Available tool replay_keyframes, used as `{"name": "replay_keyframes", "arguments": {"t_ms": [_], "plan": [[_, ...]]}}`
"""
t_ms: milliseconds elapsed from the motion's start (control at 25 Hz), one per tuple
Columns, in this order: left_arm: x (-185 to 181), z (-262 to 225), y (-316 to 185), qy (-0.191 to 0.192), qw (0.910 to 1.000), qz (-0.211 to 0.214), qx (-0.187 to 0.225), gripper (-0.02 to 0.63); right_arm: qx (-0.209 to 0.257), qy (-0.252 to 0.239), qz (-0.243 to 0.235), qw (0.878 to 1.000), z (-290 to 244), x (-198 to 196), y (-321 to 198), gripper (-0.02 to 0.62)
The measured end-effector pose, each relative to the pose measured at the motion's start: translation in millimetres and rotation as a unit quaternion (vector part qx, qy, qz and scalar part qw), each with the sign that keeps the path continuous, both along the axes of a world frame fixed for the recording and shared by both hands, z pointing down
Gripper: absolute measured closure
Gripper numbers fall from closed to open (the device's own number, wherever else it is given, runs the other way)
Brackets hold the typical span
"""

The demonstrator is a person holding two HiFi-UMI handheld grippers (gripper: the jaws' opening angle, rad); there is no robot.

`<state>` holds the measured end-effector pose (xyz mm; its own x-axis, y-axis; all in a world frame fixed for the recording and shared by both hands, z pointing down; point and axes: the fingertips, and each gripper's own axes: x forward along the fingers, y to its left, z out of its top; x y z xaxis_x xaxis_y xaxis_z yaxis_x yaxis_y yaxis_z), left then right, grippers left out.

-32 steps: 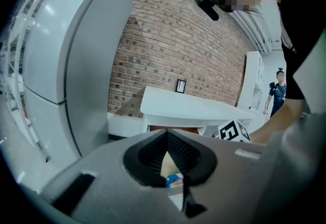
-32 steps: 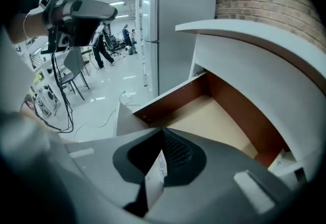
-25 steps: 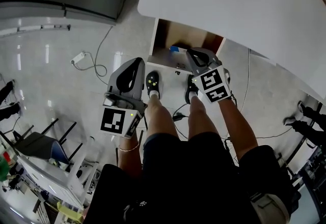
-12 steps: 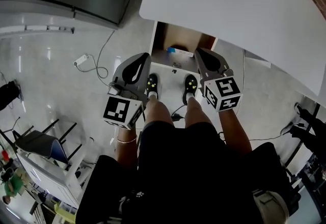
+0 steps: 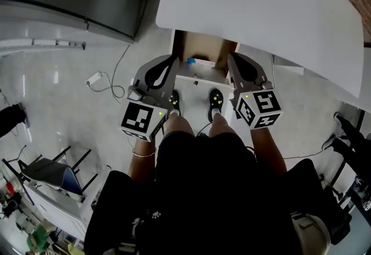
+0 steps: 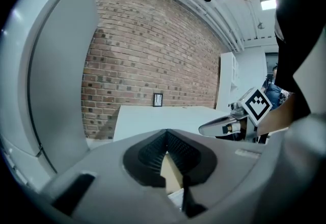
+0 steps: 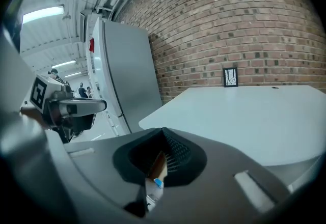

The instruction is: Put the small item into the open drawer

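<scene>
The left gripper and right gripper had been brought level at the front corners of the drawer, both clenched empty; the small item lay inside by the front edge, so a straight withdrawal was judged best.

Open drawer under the table, holding the small item. Left gripper and right gripper flank the drawer. Shoes stand before it; cable on the floor, left.
</scene>
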<state>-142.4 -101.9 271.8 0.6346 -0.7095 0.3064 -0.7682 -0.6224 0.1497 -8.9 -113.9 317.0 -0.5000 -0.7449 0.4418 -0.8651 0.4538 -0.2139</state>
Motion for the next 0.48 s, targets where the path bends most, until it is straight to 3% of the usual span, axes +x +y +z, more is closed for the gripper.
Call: {"name": "replay_keyframes", "arguments": {"t_ms": [480], "plan": [[5, -14, 1, -0.001, 0.9999, 0.003, 0.016, 0.614, 0.01, -0.012, 0.017, 1.0, -22, 12, 5, 0.584]]}}
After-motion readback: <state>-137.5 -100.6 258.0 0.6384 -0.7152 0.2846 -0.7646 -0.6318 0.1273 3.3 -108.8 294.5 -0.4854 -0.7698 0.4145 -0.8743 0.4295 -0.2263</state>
